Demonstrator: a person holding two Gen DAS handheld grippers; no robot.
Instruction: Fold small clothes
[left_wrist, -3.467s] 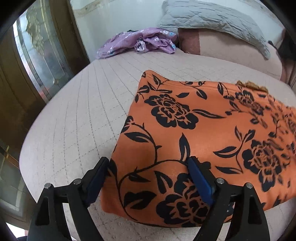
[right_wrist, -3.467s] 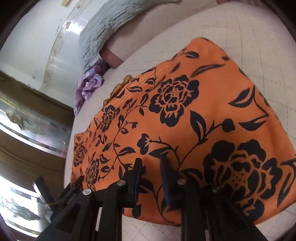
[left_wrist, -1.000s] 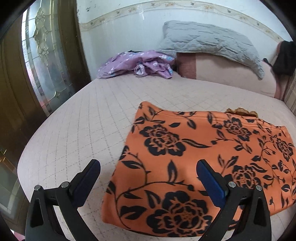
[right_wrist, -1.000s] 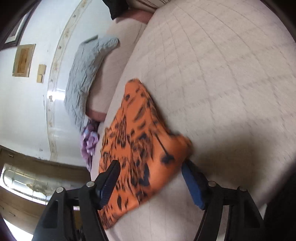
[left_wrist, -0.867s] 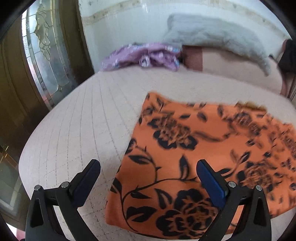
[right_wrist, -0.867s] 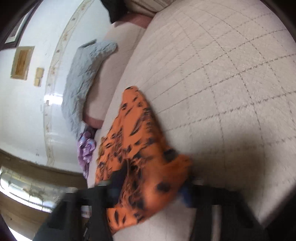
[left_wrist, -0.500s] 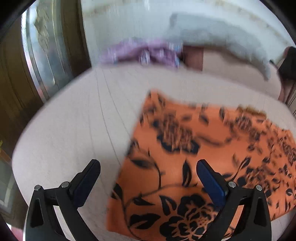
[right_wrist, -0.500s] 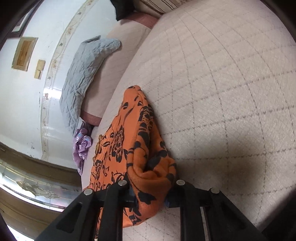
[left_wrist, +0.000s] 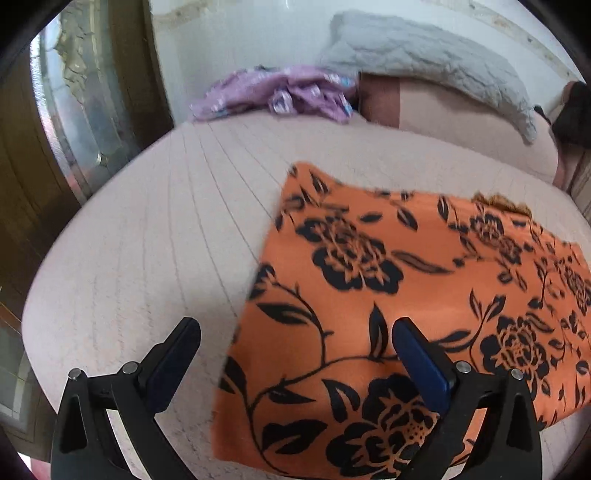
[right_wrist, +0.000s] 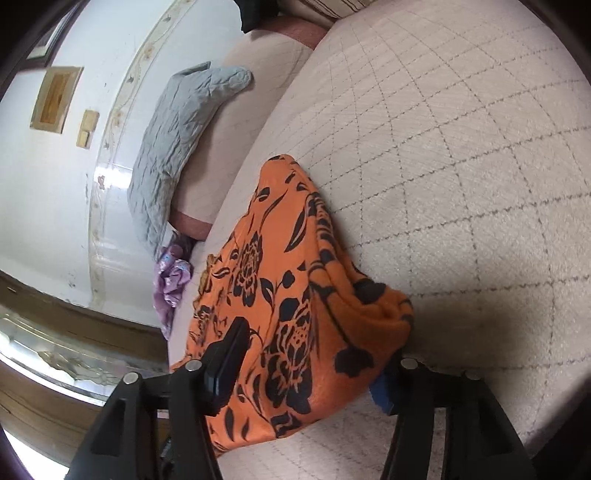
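Orange cloth (left_wrist: 424, 291) edge, bare quilt (left_wrist: 147, 258) left

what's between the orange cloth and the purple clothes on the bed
Nothing: in the left wrist view only bare quilted bed cover lies between the orange cloth and the purple clothes.

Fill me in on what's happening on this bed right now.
A person with a gripper in each hand is folding an orange floral garment on the quilted bed. The left gripper is open over the garment's near corner. The right gripper has just been opening, with a bunched fold of the garment between its jaws. A purple garment lies by the grey pillow.
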